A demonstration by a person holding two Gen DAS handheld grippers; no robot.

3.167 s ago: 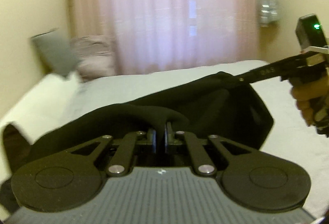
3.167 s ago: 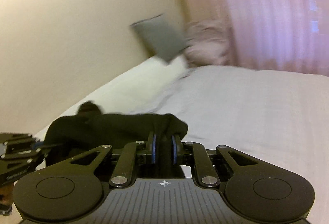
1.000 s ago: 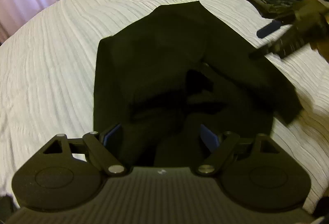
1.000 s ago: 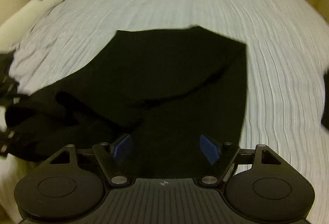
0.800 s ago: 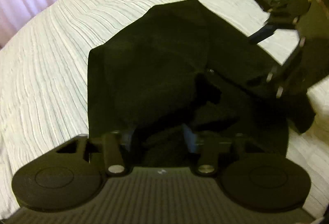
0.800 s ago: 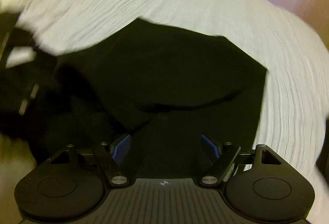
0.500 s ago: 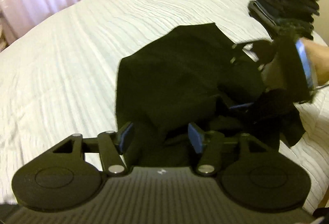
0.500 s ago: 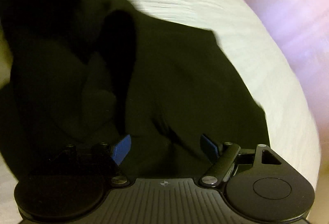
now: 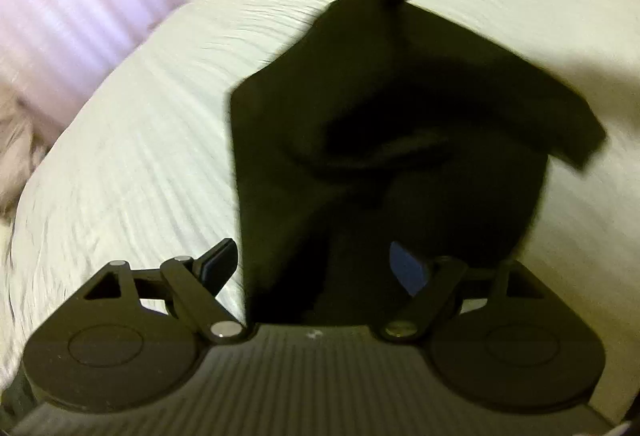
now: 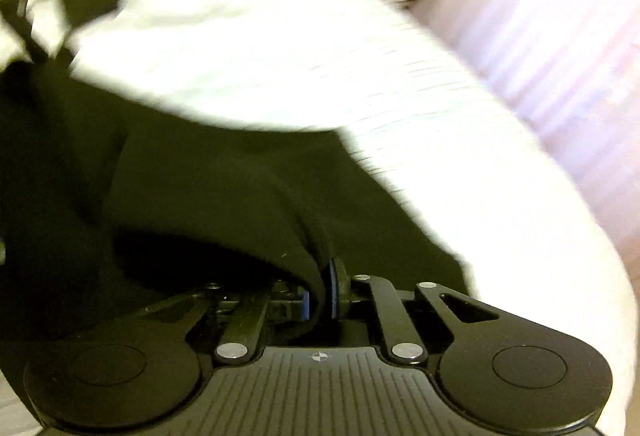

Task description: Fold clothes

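Garment (image 9: 384, 123) lies on the bed (image 9: 132, 139), spread ahead of the left gripper (image 9: 312, 268); its near edge runs between the wide-set jaws, which are opening. Bed cover left of the garment, curtain (image 9: 68, 3) beyond the bed's far left edge. Right gripper (image 10: 320, 300) at the garment's (image 10: 192, 195) edge, a fold of it between the closing jaws. Bed (image 10: 320, 47) beyond, curtain (image 10: 560, 35) to its right.

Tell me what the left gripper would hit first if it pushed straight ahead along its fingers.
Most likely the black garment: it fills the space ahead of the opening left gripper, lying on the white bedspread. Depth is blurred, so the gap is unclear.
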